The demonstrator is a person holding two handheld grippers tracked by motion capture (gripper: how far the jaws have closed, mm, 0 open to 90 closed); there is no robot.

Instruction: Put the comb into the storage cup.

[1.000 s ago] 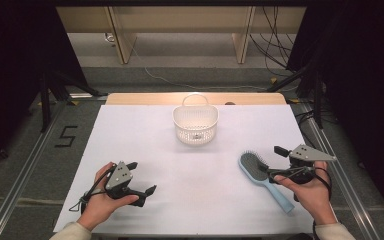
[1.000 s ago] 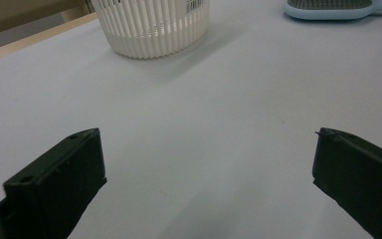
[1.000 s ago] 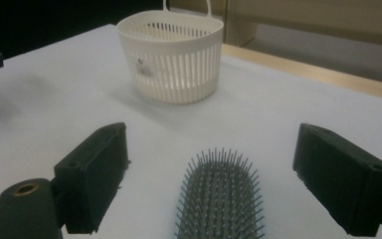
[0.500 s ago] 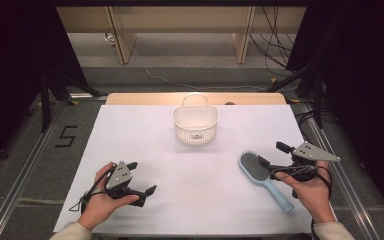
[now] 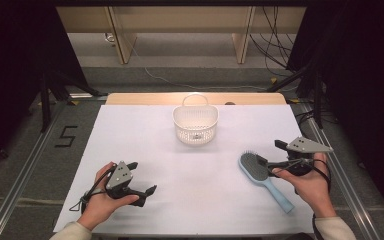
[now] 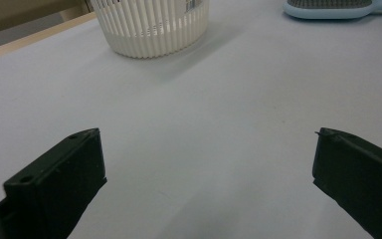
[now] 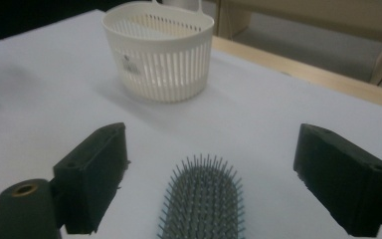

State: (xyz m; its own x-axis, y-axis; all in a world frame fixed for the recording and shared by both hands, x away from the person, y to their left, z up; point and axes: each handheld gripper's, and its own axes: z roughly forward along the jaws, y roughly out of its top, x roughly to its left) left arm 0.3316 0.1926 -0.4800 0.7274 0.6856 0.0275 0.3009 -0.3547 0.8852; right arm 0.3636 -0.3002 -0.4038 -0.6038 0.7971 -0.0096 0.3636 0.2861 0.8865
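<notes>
White sheeting covers the tabletop (image 5: 190,175) before us, with dark floor and cables beyond its far edge. Near the far middle stands a cream slotted plastic basket with a loop handle (image 5: 195,122). Our light-blue plastic hairbrush with dark bristles (image 5: 263,179) lies flat on the right side, bristles up, its handle pointing toward our right forearm. We hold the right gripper (image 5: 270,161) just at the brush head, its fingers spread wide to either side of the bristle pad and closed on nothing. Our left gripper (image 5: 142,186) rests low at the near left, fingers likewise wide apart and empty. We judge the brush light and rigid, its smooth handle perhaps a little slippery; the bristles look yielding, though we cannot tell how soft. Pinching across the head's hard sides, or the handle's neck, seems the surest hold.
</notes>
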